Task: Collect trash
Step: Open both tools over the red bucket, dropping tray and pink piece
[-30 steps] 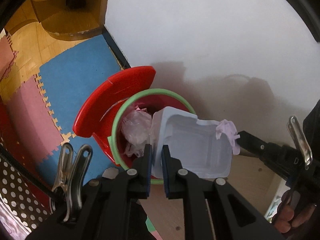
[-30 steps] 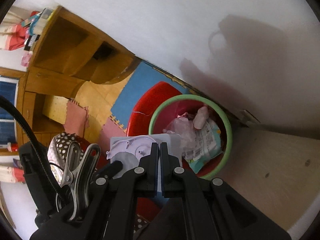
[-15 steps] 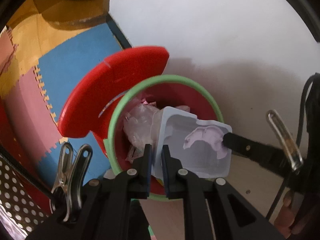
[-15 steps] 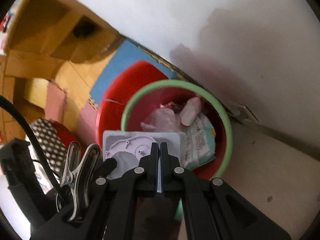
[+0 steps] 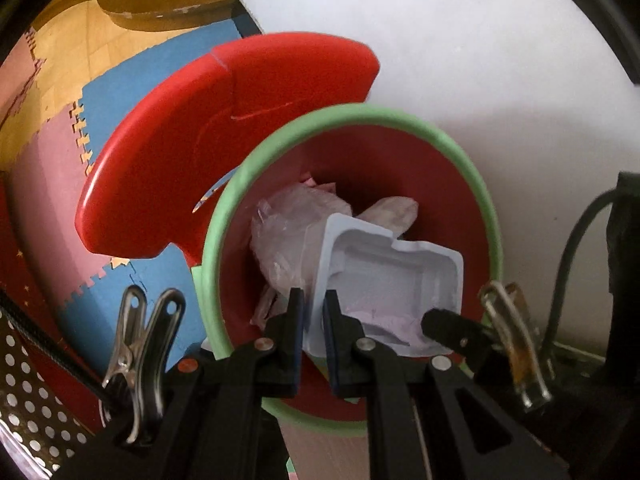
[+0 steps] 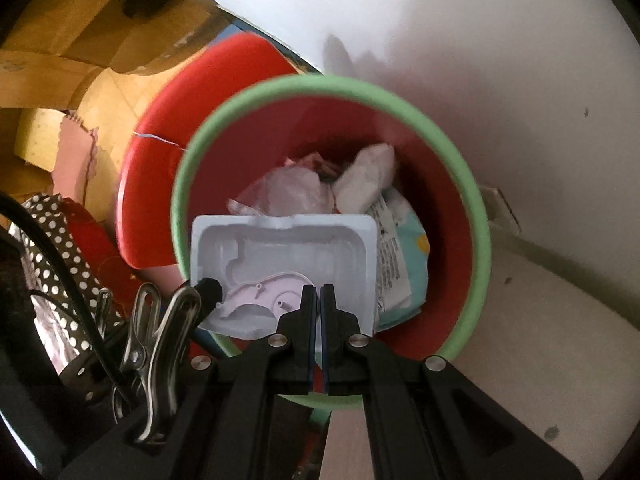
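A white plastic tray (image 5: pixel 384 276) with a lilac piece in it hangs over the mouth of a red bin with a green rim (image 5: pixel 360 114). My left gripper (image 5: pixel 314 320) is shut on the tray's left edge. My right gripper (image 6: pixel 319 312) is shut on the tray's (image 6: pixel 280 256) near edge; its fingertip (image 5: pixel 436 320) shows at the tray's right corner in the left wrist view. The bin (image 6: pixel 332 84) holds crumpled clear plastic (image 6: pixel 288 192), a white wad (image 6: pixel 368 176) and a printed packet (image 6: pixel 400 264).
The bin's red lid (image 5: pixel 224 136) hangs open to the left. A white wall (image 5: pixel 440 40) stands right behind the bin. Blue and pink foam mats (image 5: pixel 104 100) and wooden furniture (image 6: pixel 80 20) lie to the left. A pale wooden surface (image 6: pixel 540 340) lies right of the bin.
Both grippers have moved closer to the bin and lowered the tray into its mouth. The bin fills more of both views.
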The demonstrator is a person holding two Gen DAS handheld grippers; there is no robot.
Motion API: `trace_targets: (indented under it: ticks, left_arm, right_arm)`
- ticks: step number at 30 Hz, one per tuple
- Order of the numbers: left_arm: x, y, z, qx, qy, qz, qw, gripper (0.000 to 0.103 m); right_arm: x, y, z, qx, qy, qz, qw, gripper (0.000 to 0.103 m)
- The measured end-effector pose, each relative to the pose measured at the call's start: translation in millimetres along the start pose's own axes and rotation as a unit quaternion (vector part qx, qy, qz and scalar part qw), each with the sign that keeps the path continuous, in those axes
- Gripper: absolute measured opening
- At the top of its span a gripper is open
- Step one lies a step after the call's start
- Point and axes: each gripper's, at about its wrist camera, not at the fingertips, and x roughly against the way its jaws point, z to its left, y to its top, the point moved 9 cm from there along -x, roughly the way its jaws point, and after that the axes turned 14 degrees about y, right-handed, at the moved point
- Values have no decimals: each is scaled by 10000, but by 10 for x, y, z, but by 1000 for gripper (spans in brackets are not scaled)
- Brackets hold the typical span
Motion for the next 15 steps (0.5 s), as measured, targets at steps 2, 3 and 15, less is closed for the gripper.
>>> trace_targets:
  ticks: [2, 3, 15]
  left_arm:
    - [-93, -23, -1, 12, 72, 74, 9999, 9]
    - [-145, -39, -9, 16, 115, 119, 9999, 9]
    - [-119, -50, 294, 354, 548, 437, 9969, 49]
  right_arm:
    - [-81, -32, -63, -65, -72, 117, 9999, 3]
    - [-109, -41, -88, -61, -161, 170, 9997, 3]
    - [-350, -47, -310, -431, -71, 533, 9976, 27]
